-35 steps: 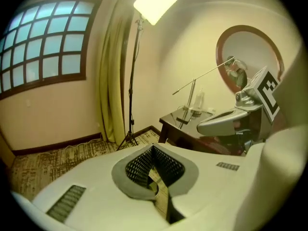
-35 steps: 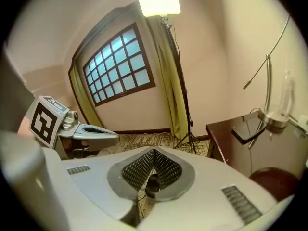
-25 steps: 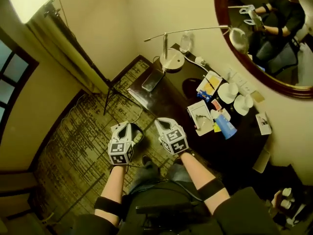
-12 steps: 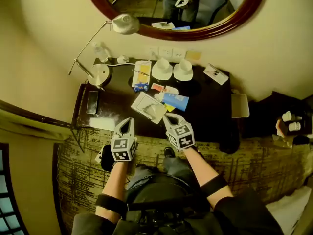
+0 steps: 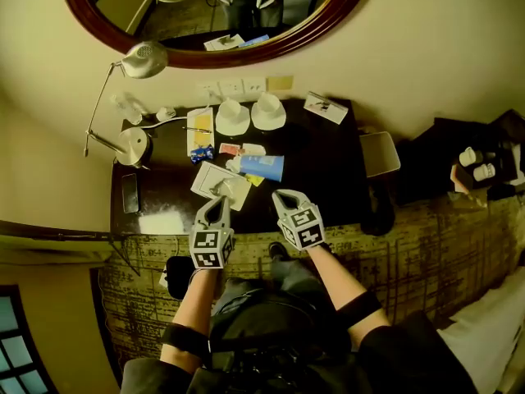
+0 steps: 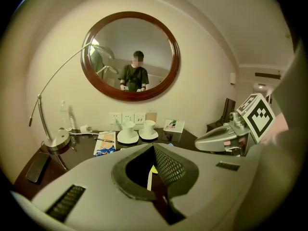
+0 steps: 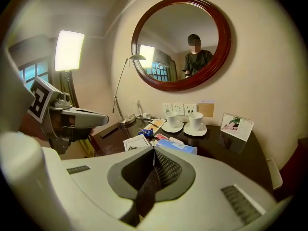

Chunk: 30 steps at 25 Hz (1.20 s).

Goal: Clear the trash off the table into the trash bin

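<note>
Left hand-held gripper (image 5: 216, 207) has its jaws pressed together with nothing between them, its tip over the near edge of the dark wooden worktop (image 5: 328, 164), just beside the near edge of a white printed paper sheet (image 5: 220, 183). In its own view the jaws (image 6: 153, 150) meet at the tips. The right hand-held gripper (image 5: 285, 199) is likewise closed and empty, level with the left one and a little apart from it; its jaws (image 7: 154, 153) point toward a blue paper cup lying on its side (image 5: 262, 167).

The trash sits mid-worktop: the cup, the paper sheet touching it on the left, a yellow scrap (image 5: 254, 180) between them, a red-and-white wrapper (image 5: 232, 149) just behind, and a small blue wrapper (image 5: 200, 154) further left. Two white cups on saucers (image 5: 232, 117) stand side by side against the wall, below an oval wood-framed mirror (image 5: 328, 15). A silver round-based desk lamp (image 5: 134, 146) and a dark phone (image 5: 130, 193) occupy the left end.
</note>
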Each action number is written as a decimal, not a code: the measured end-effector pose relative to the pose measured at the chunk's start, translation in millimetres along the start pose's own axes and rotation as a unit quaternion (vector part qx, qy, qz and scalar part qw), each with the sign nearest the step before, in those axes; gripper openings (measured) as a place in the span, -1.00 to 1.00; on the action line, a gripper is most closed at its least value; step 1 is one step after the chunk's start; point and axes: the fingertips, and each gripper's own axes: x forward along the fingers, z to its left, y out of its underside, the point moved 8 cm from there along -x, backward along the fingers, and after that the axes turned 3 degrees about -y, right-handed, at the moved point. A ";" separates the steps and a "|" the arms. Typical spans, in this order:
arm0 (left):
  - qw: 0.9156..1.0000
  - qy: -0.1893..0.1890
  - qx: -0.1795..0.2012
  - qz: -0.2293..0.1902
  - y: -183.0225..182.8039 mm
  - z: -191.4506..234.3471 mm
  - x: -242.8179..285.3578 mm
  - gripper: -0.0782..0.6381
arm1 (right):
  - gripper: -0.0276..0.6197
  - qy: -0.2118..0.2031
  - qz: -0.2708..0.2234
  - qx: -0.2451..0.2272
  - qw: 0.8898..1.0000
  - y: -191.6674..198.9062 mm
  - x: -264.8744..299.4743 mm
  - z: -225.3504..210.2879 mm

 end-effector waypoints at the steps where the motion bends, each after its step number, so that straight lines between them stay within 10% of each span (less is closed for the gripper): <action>1: 1.000 0.001 0.001 0.001 0.3 -0.6 1.6 -0.78 | -0.85 0.000 0.001 -0.005 1.000 0.1 0.9 -1.3; 10: 1.000 -0.020 0.001 0.000 -0.8 6.3 10.0 -0.78 | -0.81 0.003 0.038 -0.065 0.997 -6.0 21.7 -8.7; 16: 1.000 -0.011 -0.009 0.004 1.5 6.4 16.4 -0.78 | -0.36 -0.027 0.100 -0.175 0.979 -20.4 56.6 -18.1; 23: 1.000 -0.006 -0.011 0.011 8.0 5.3 33.5 -0.78 | 0.30 -0.066 0.219 -0.310 0.923 -26.7 121.6 -45.9; 30: 0.999 -0.011 -0.030 0.014 13.6 11.4 47.0 -0.78 | 0.53 -0.116 0.318 -0.376 0.863 -18.4 171.6 -56.9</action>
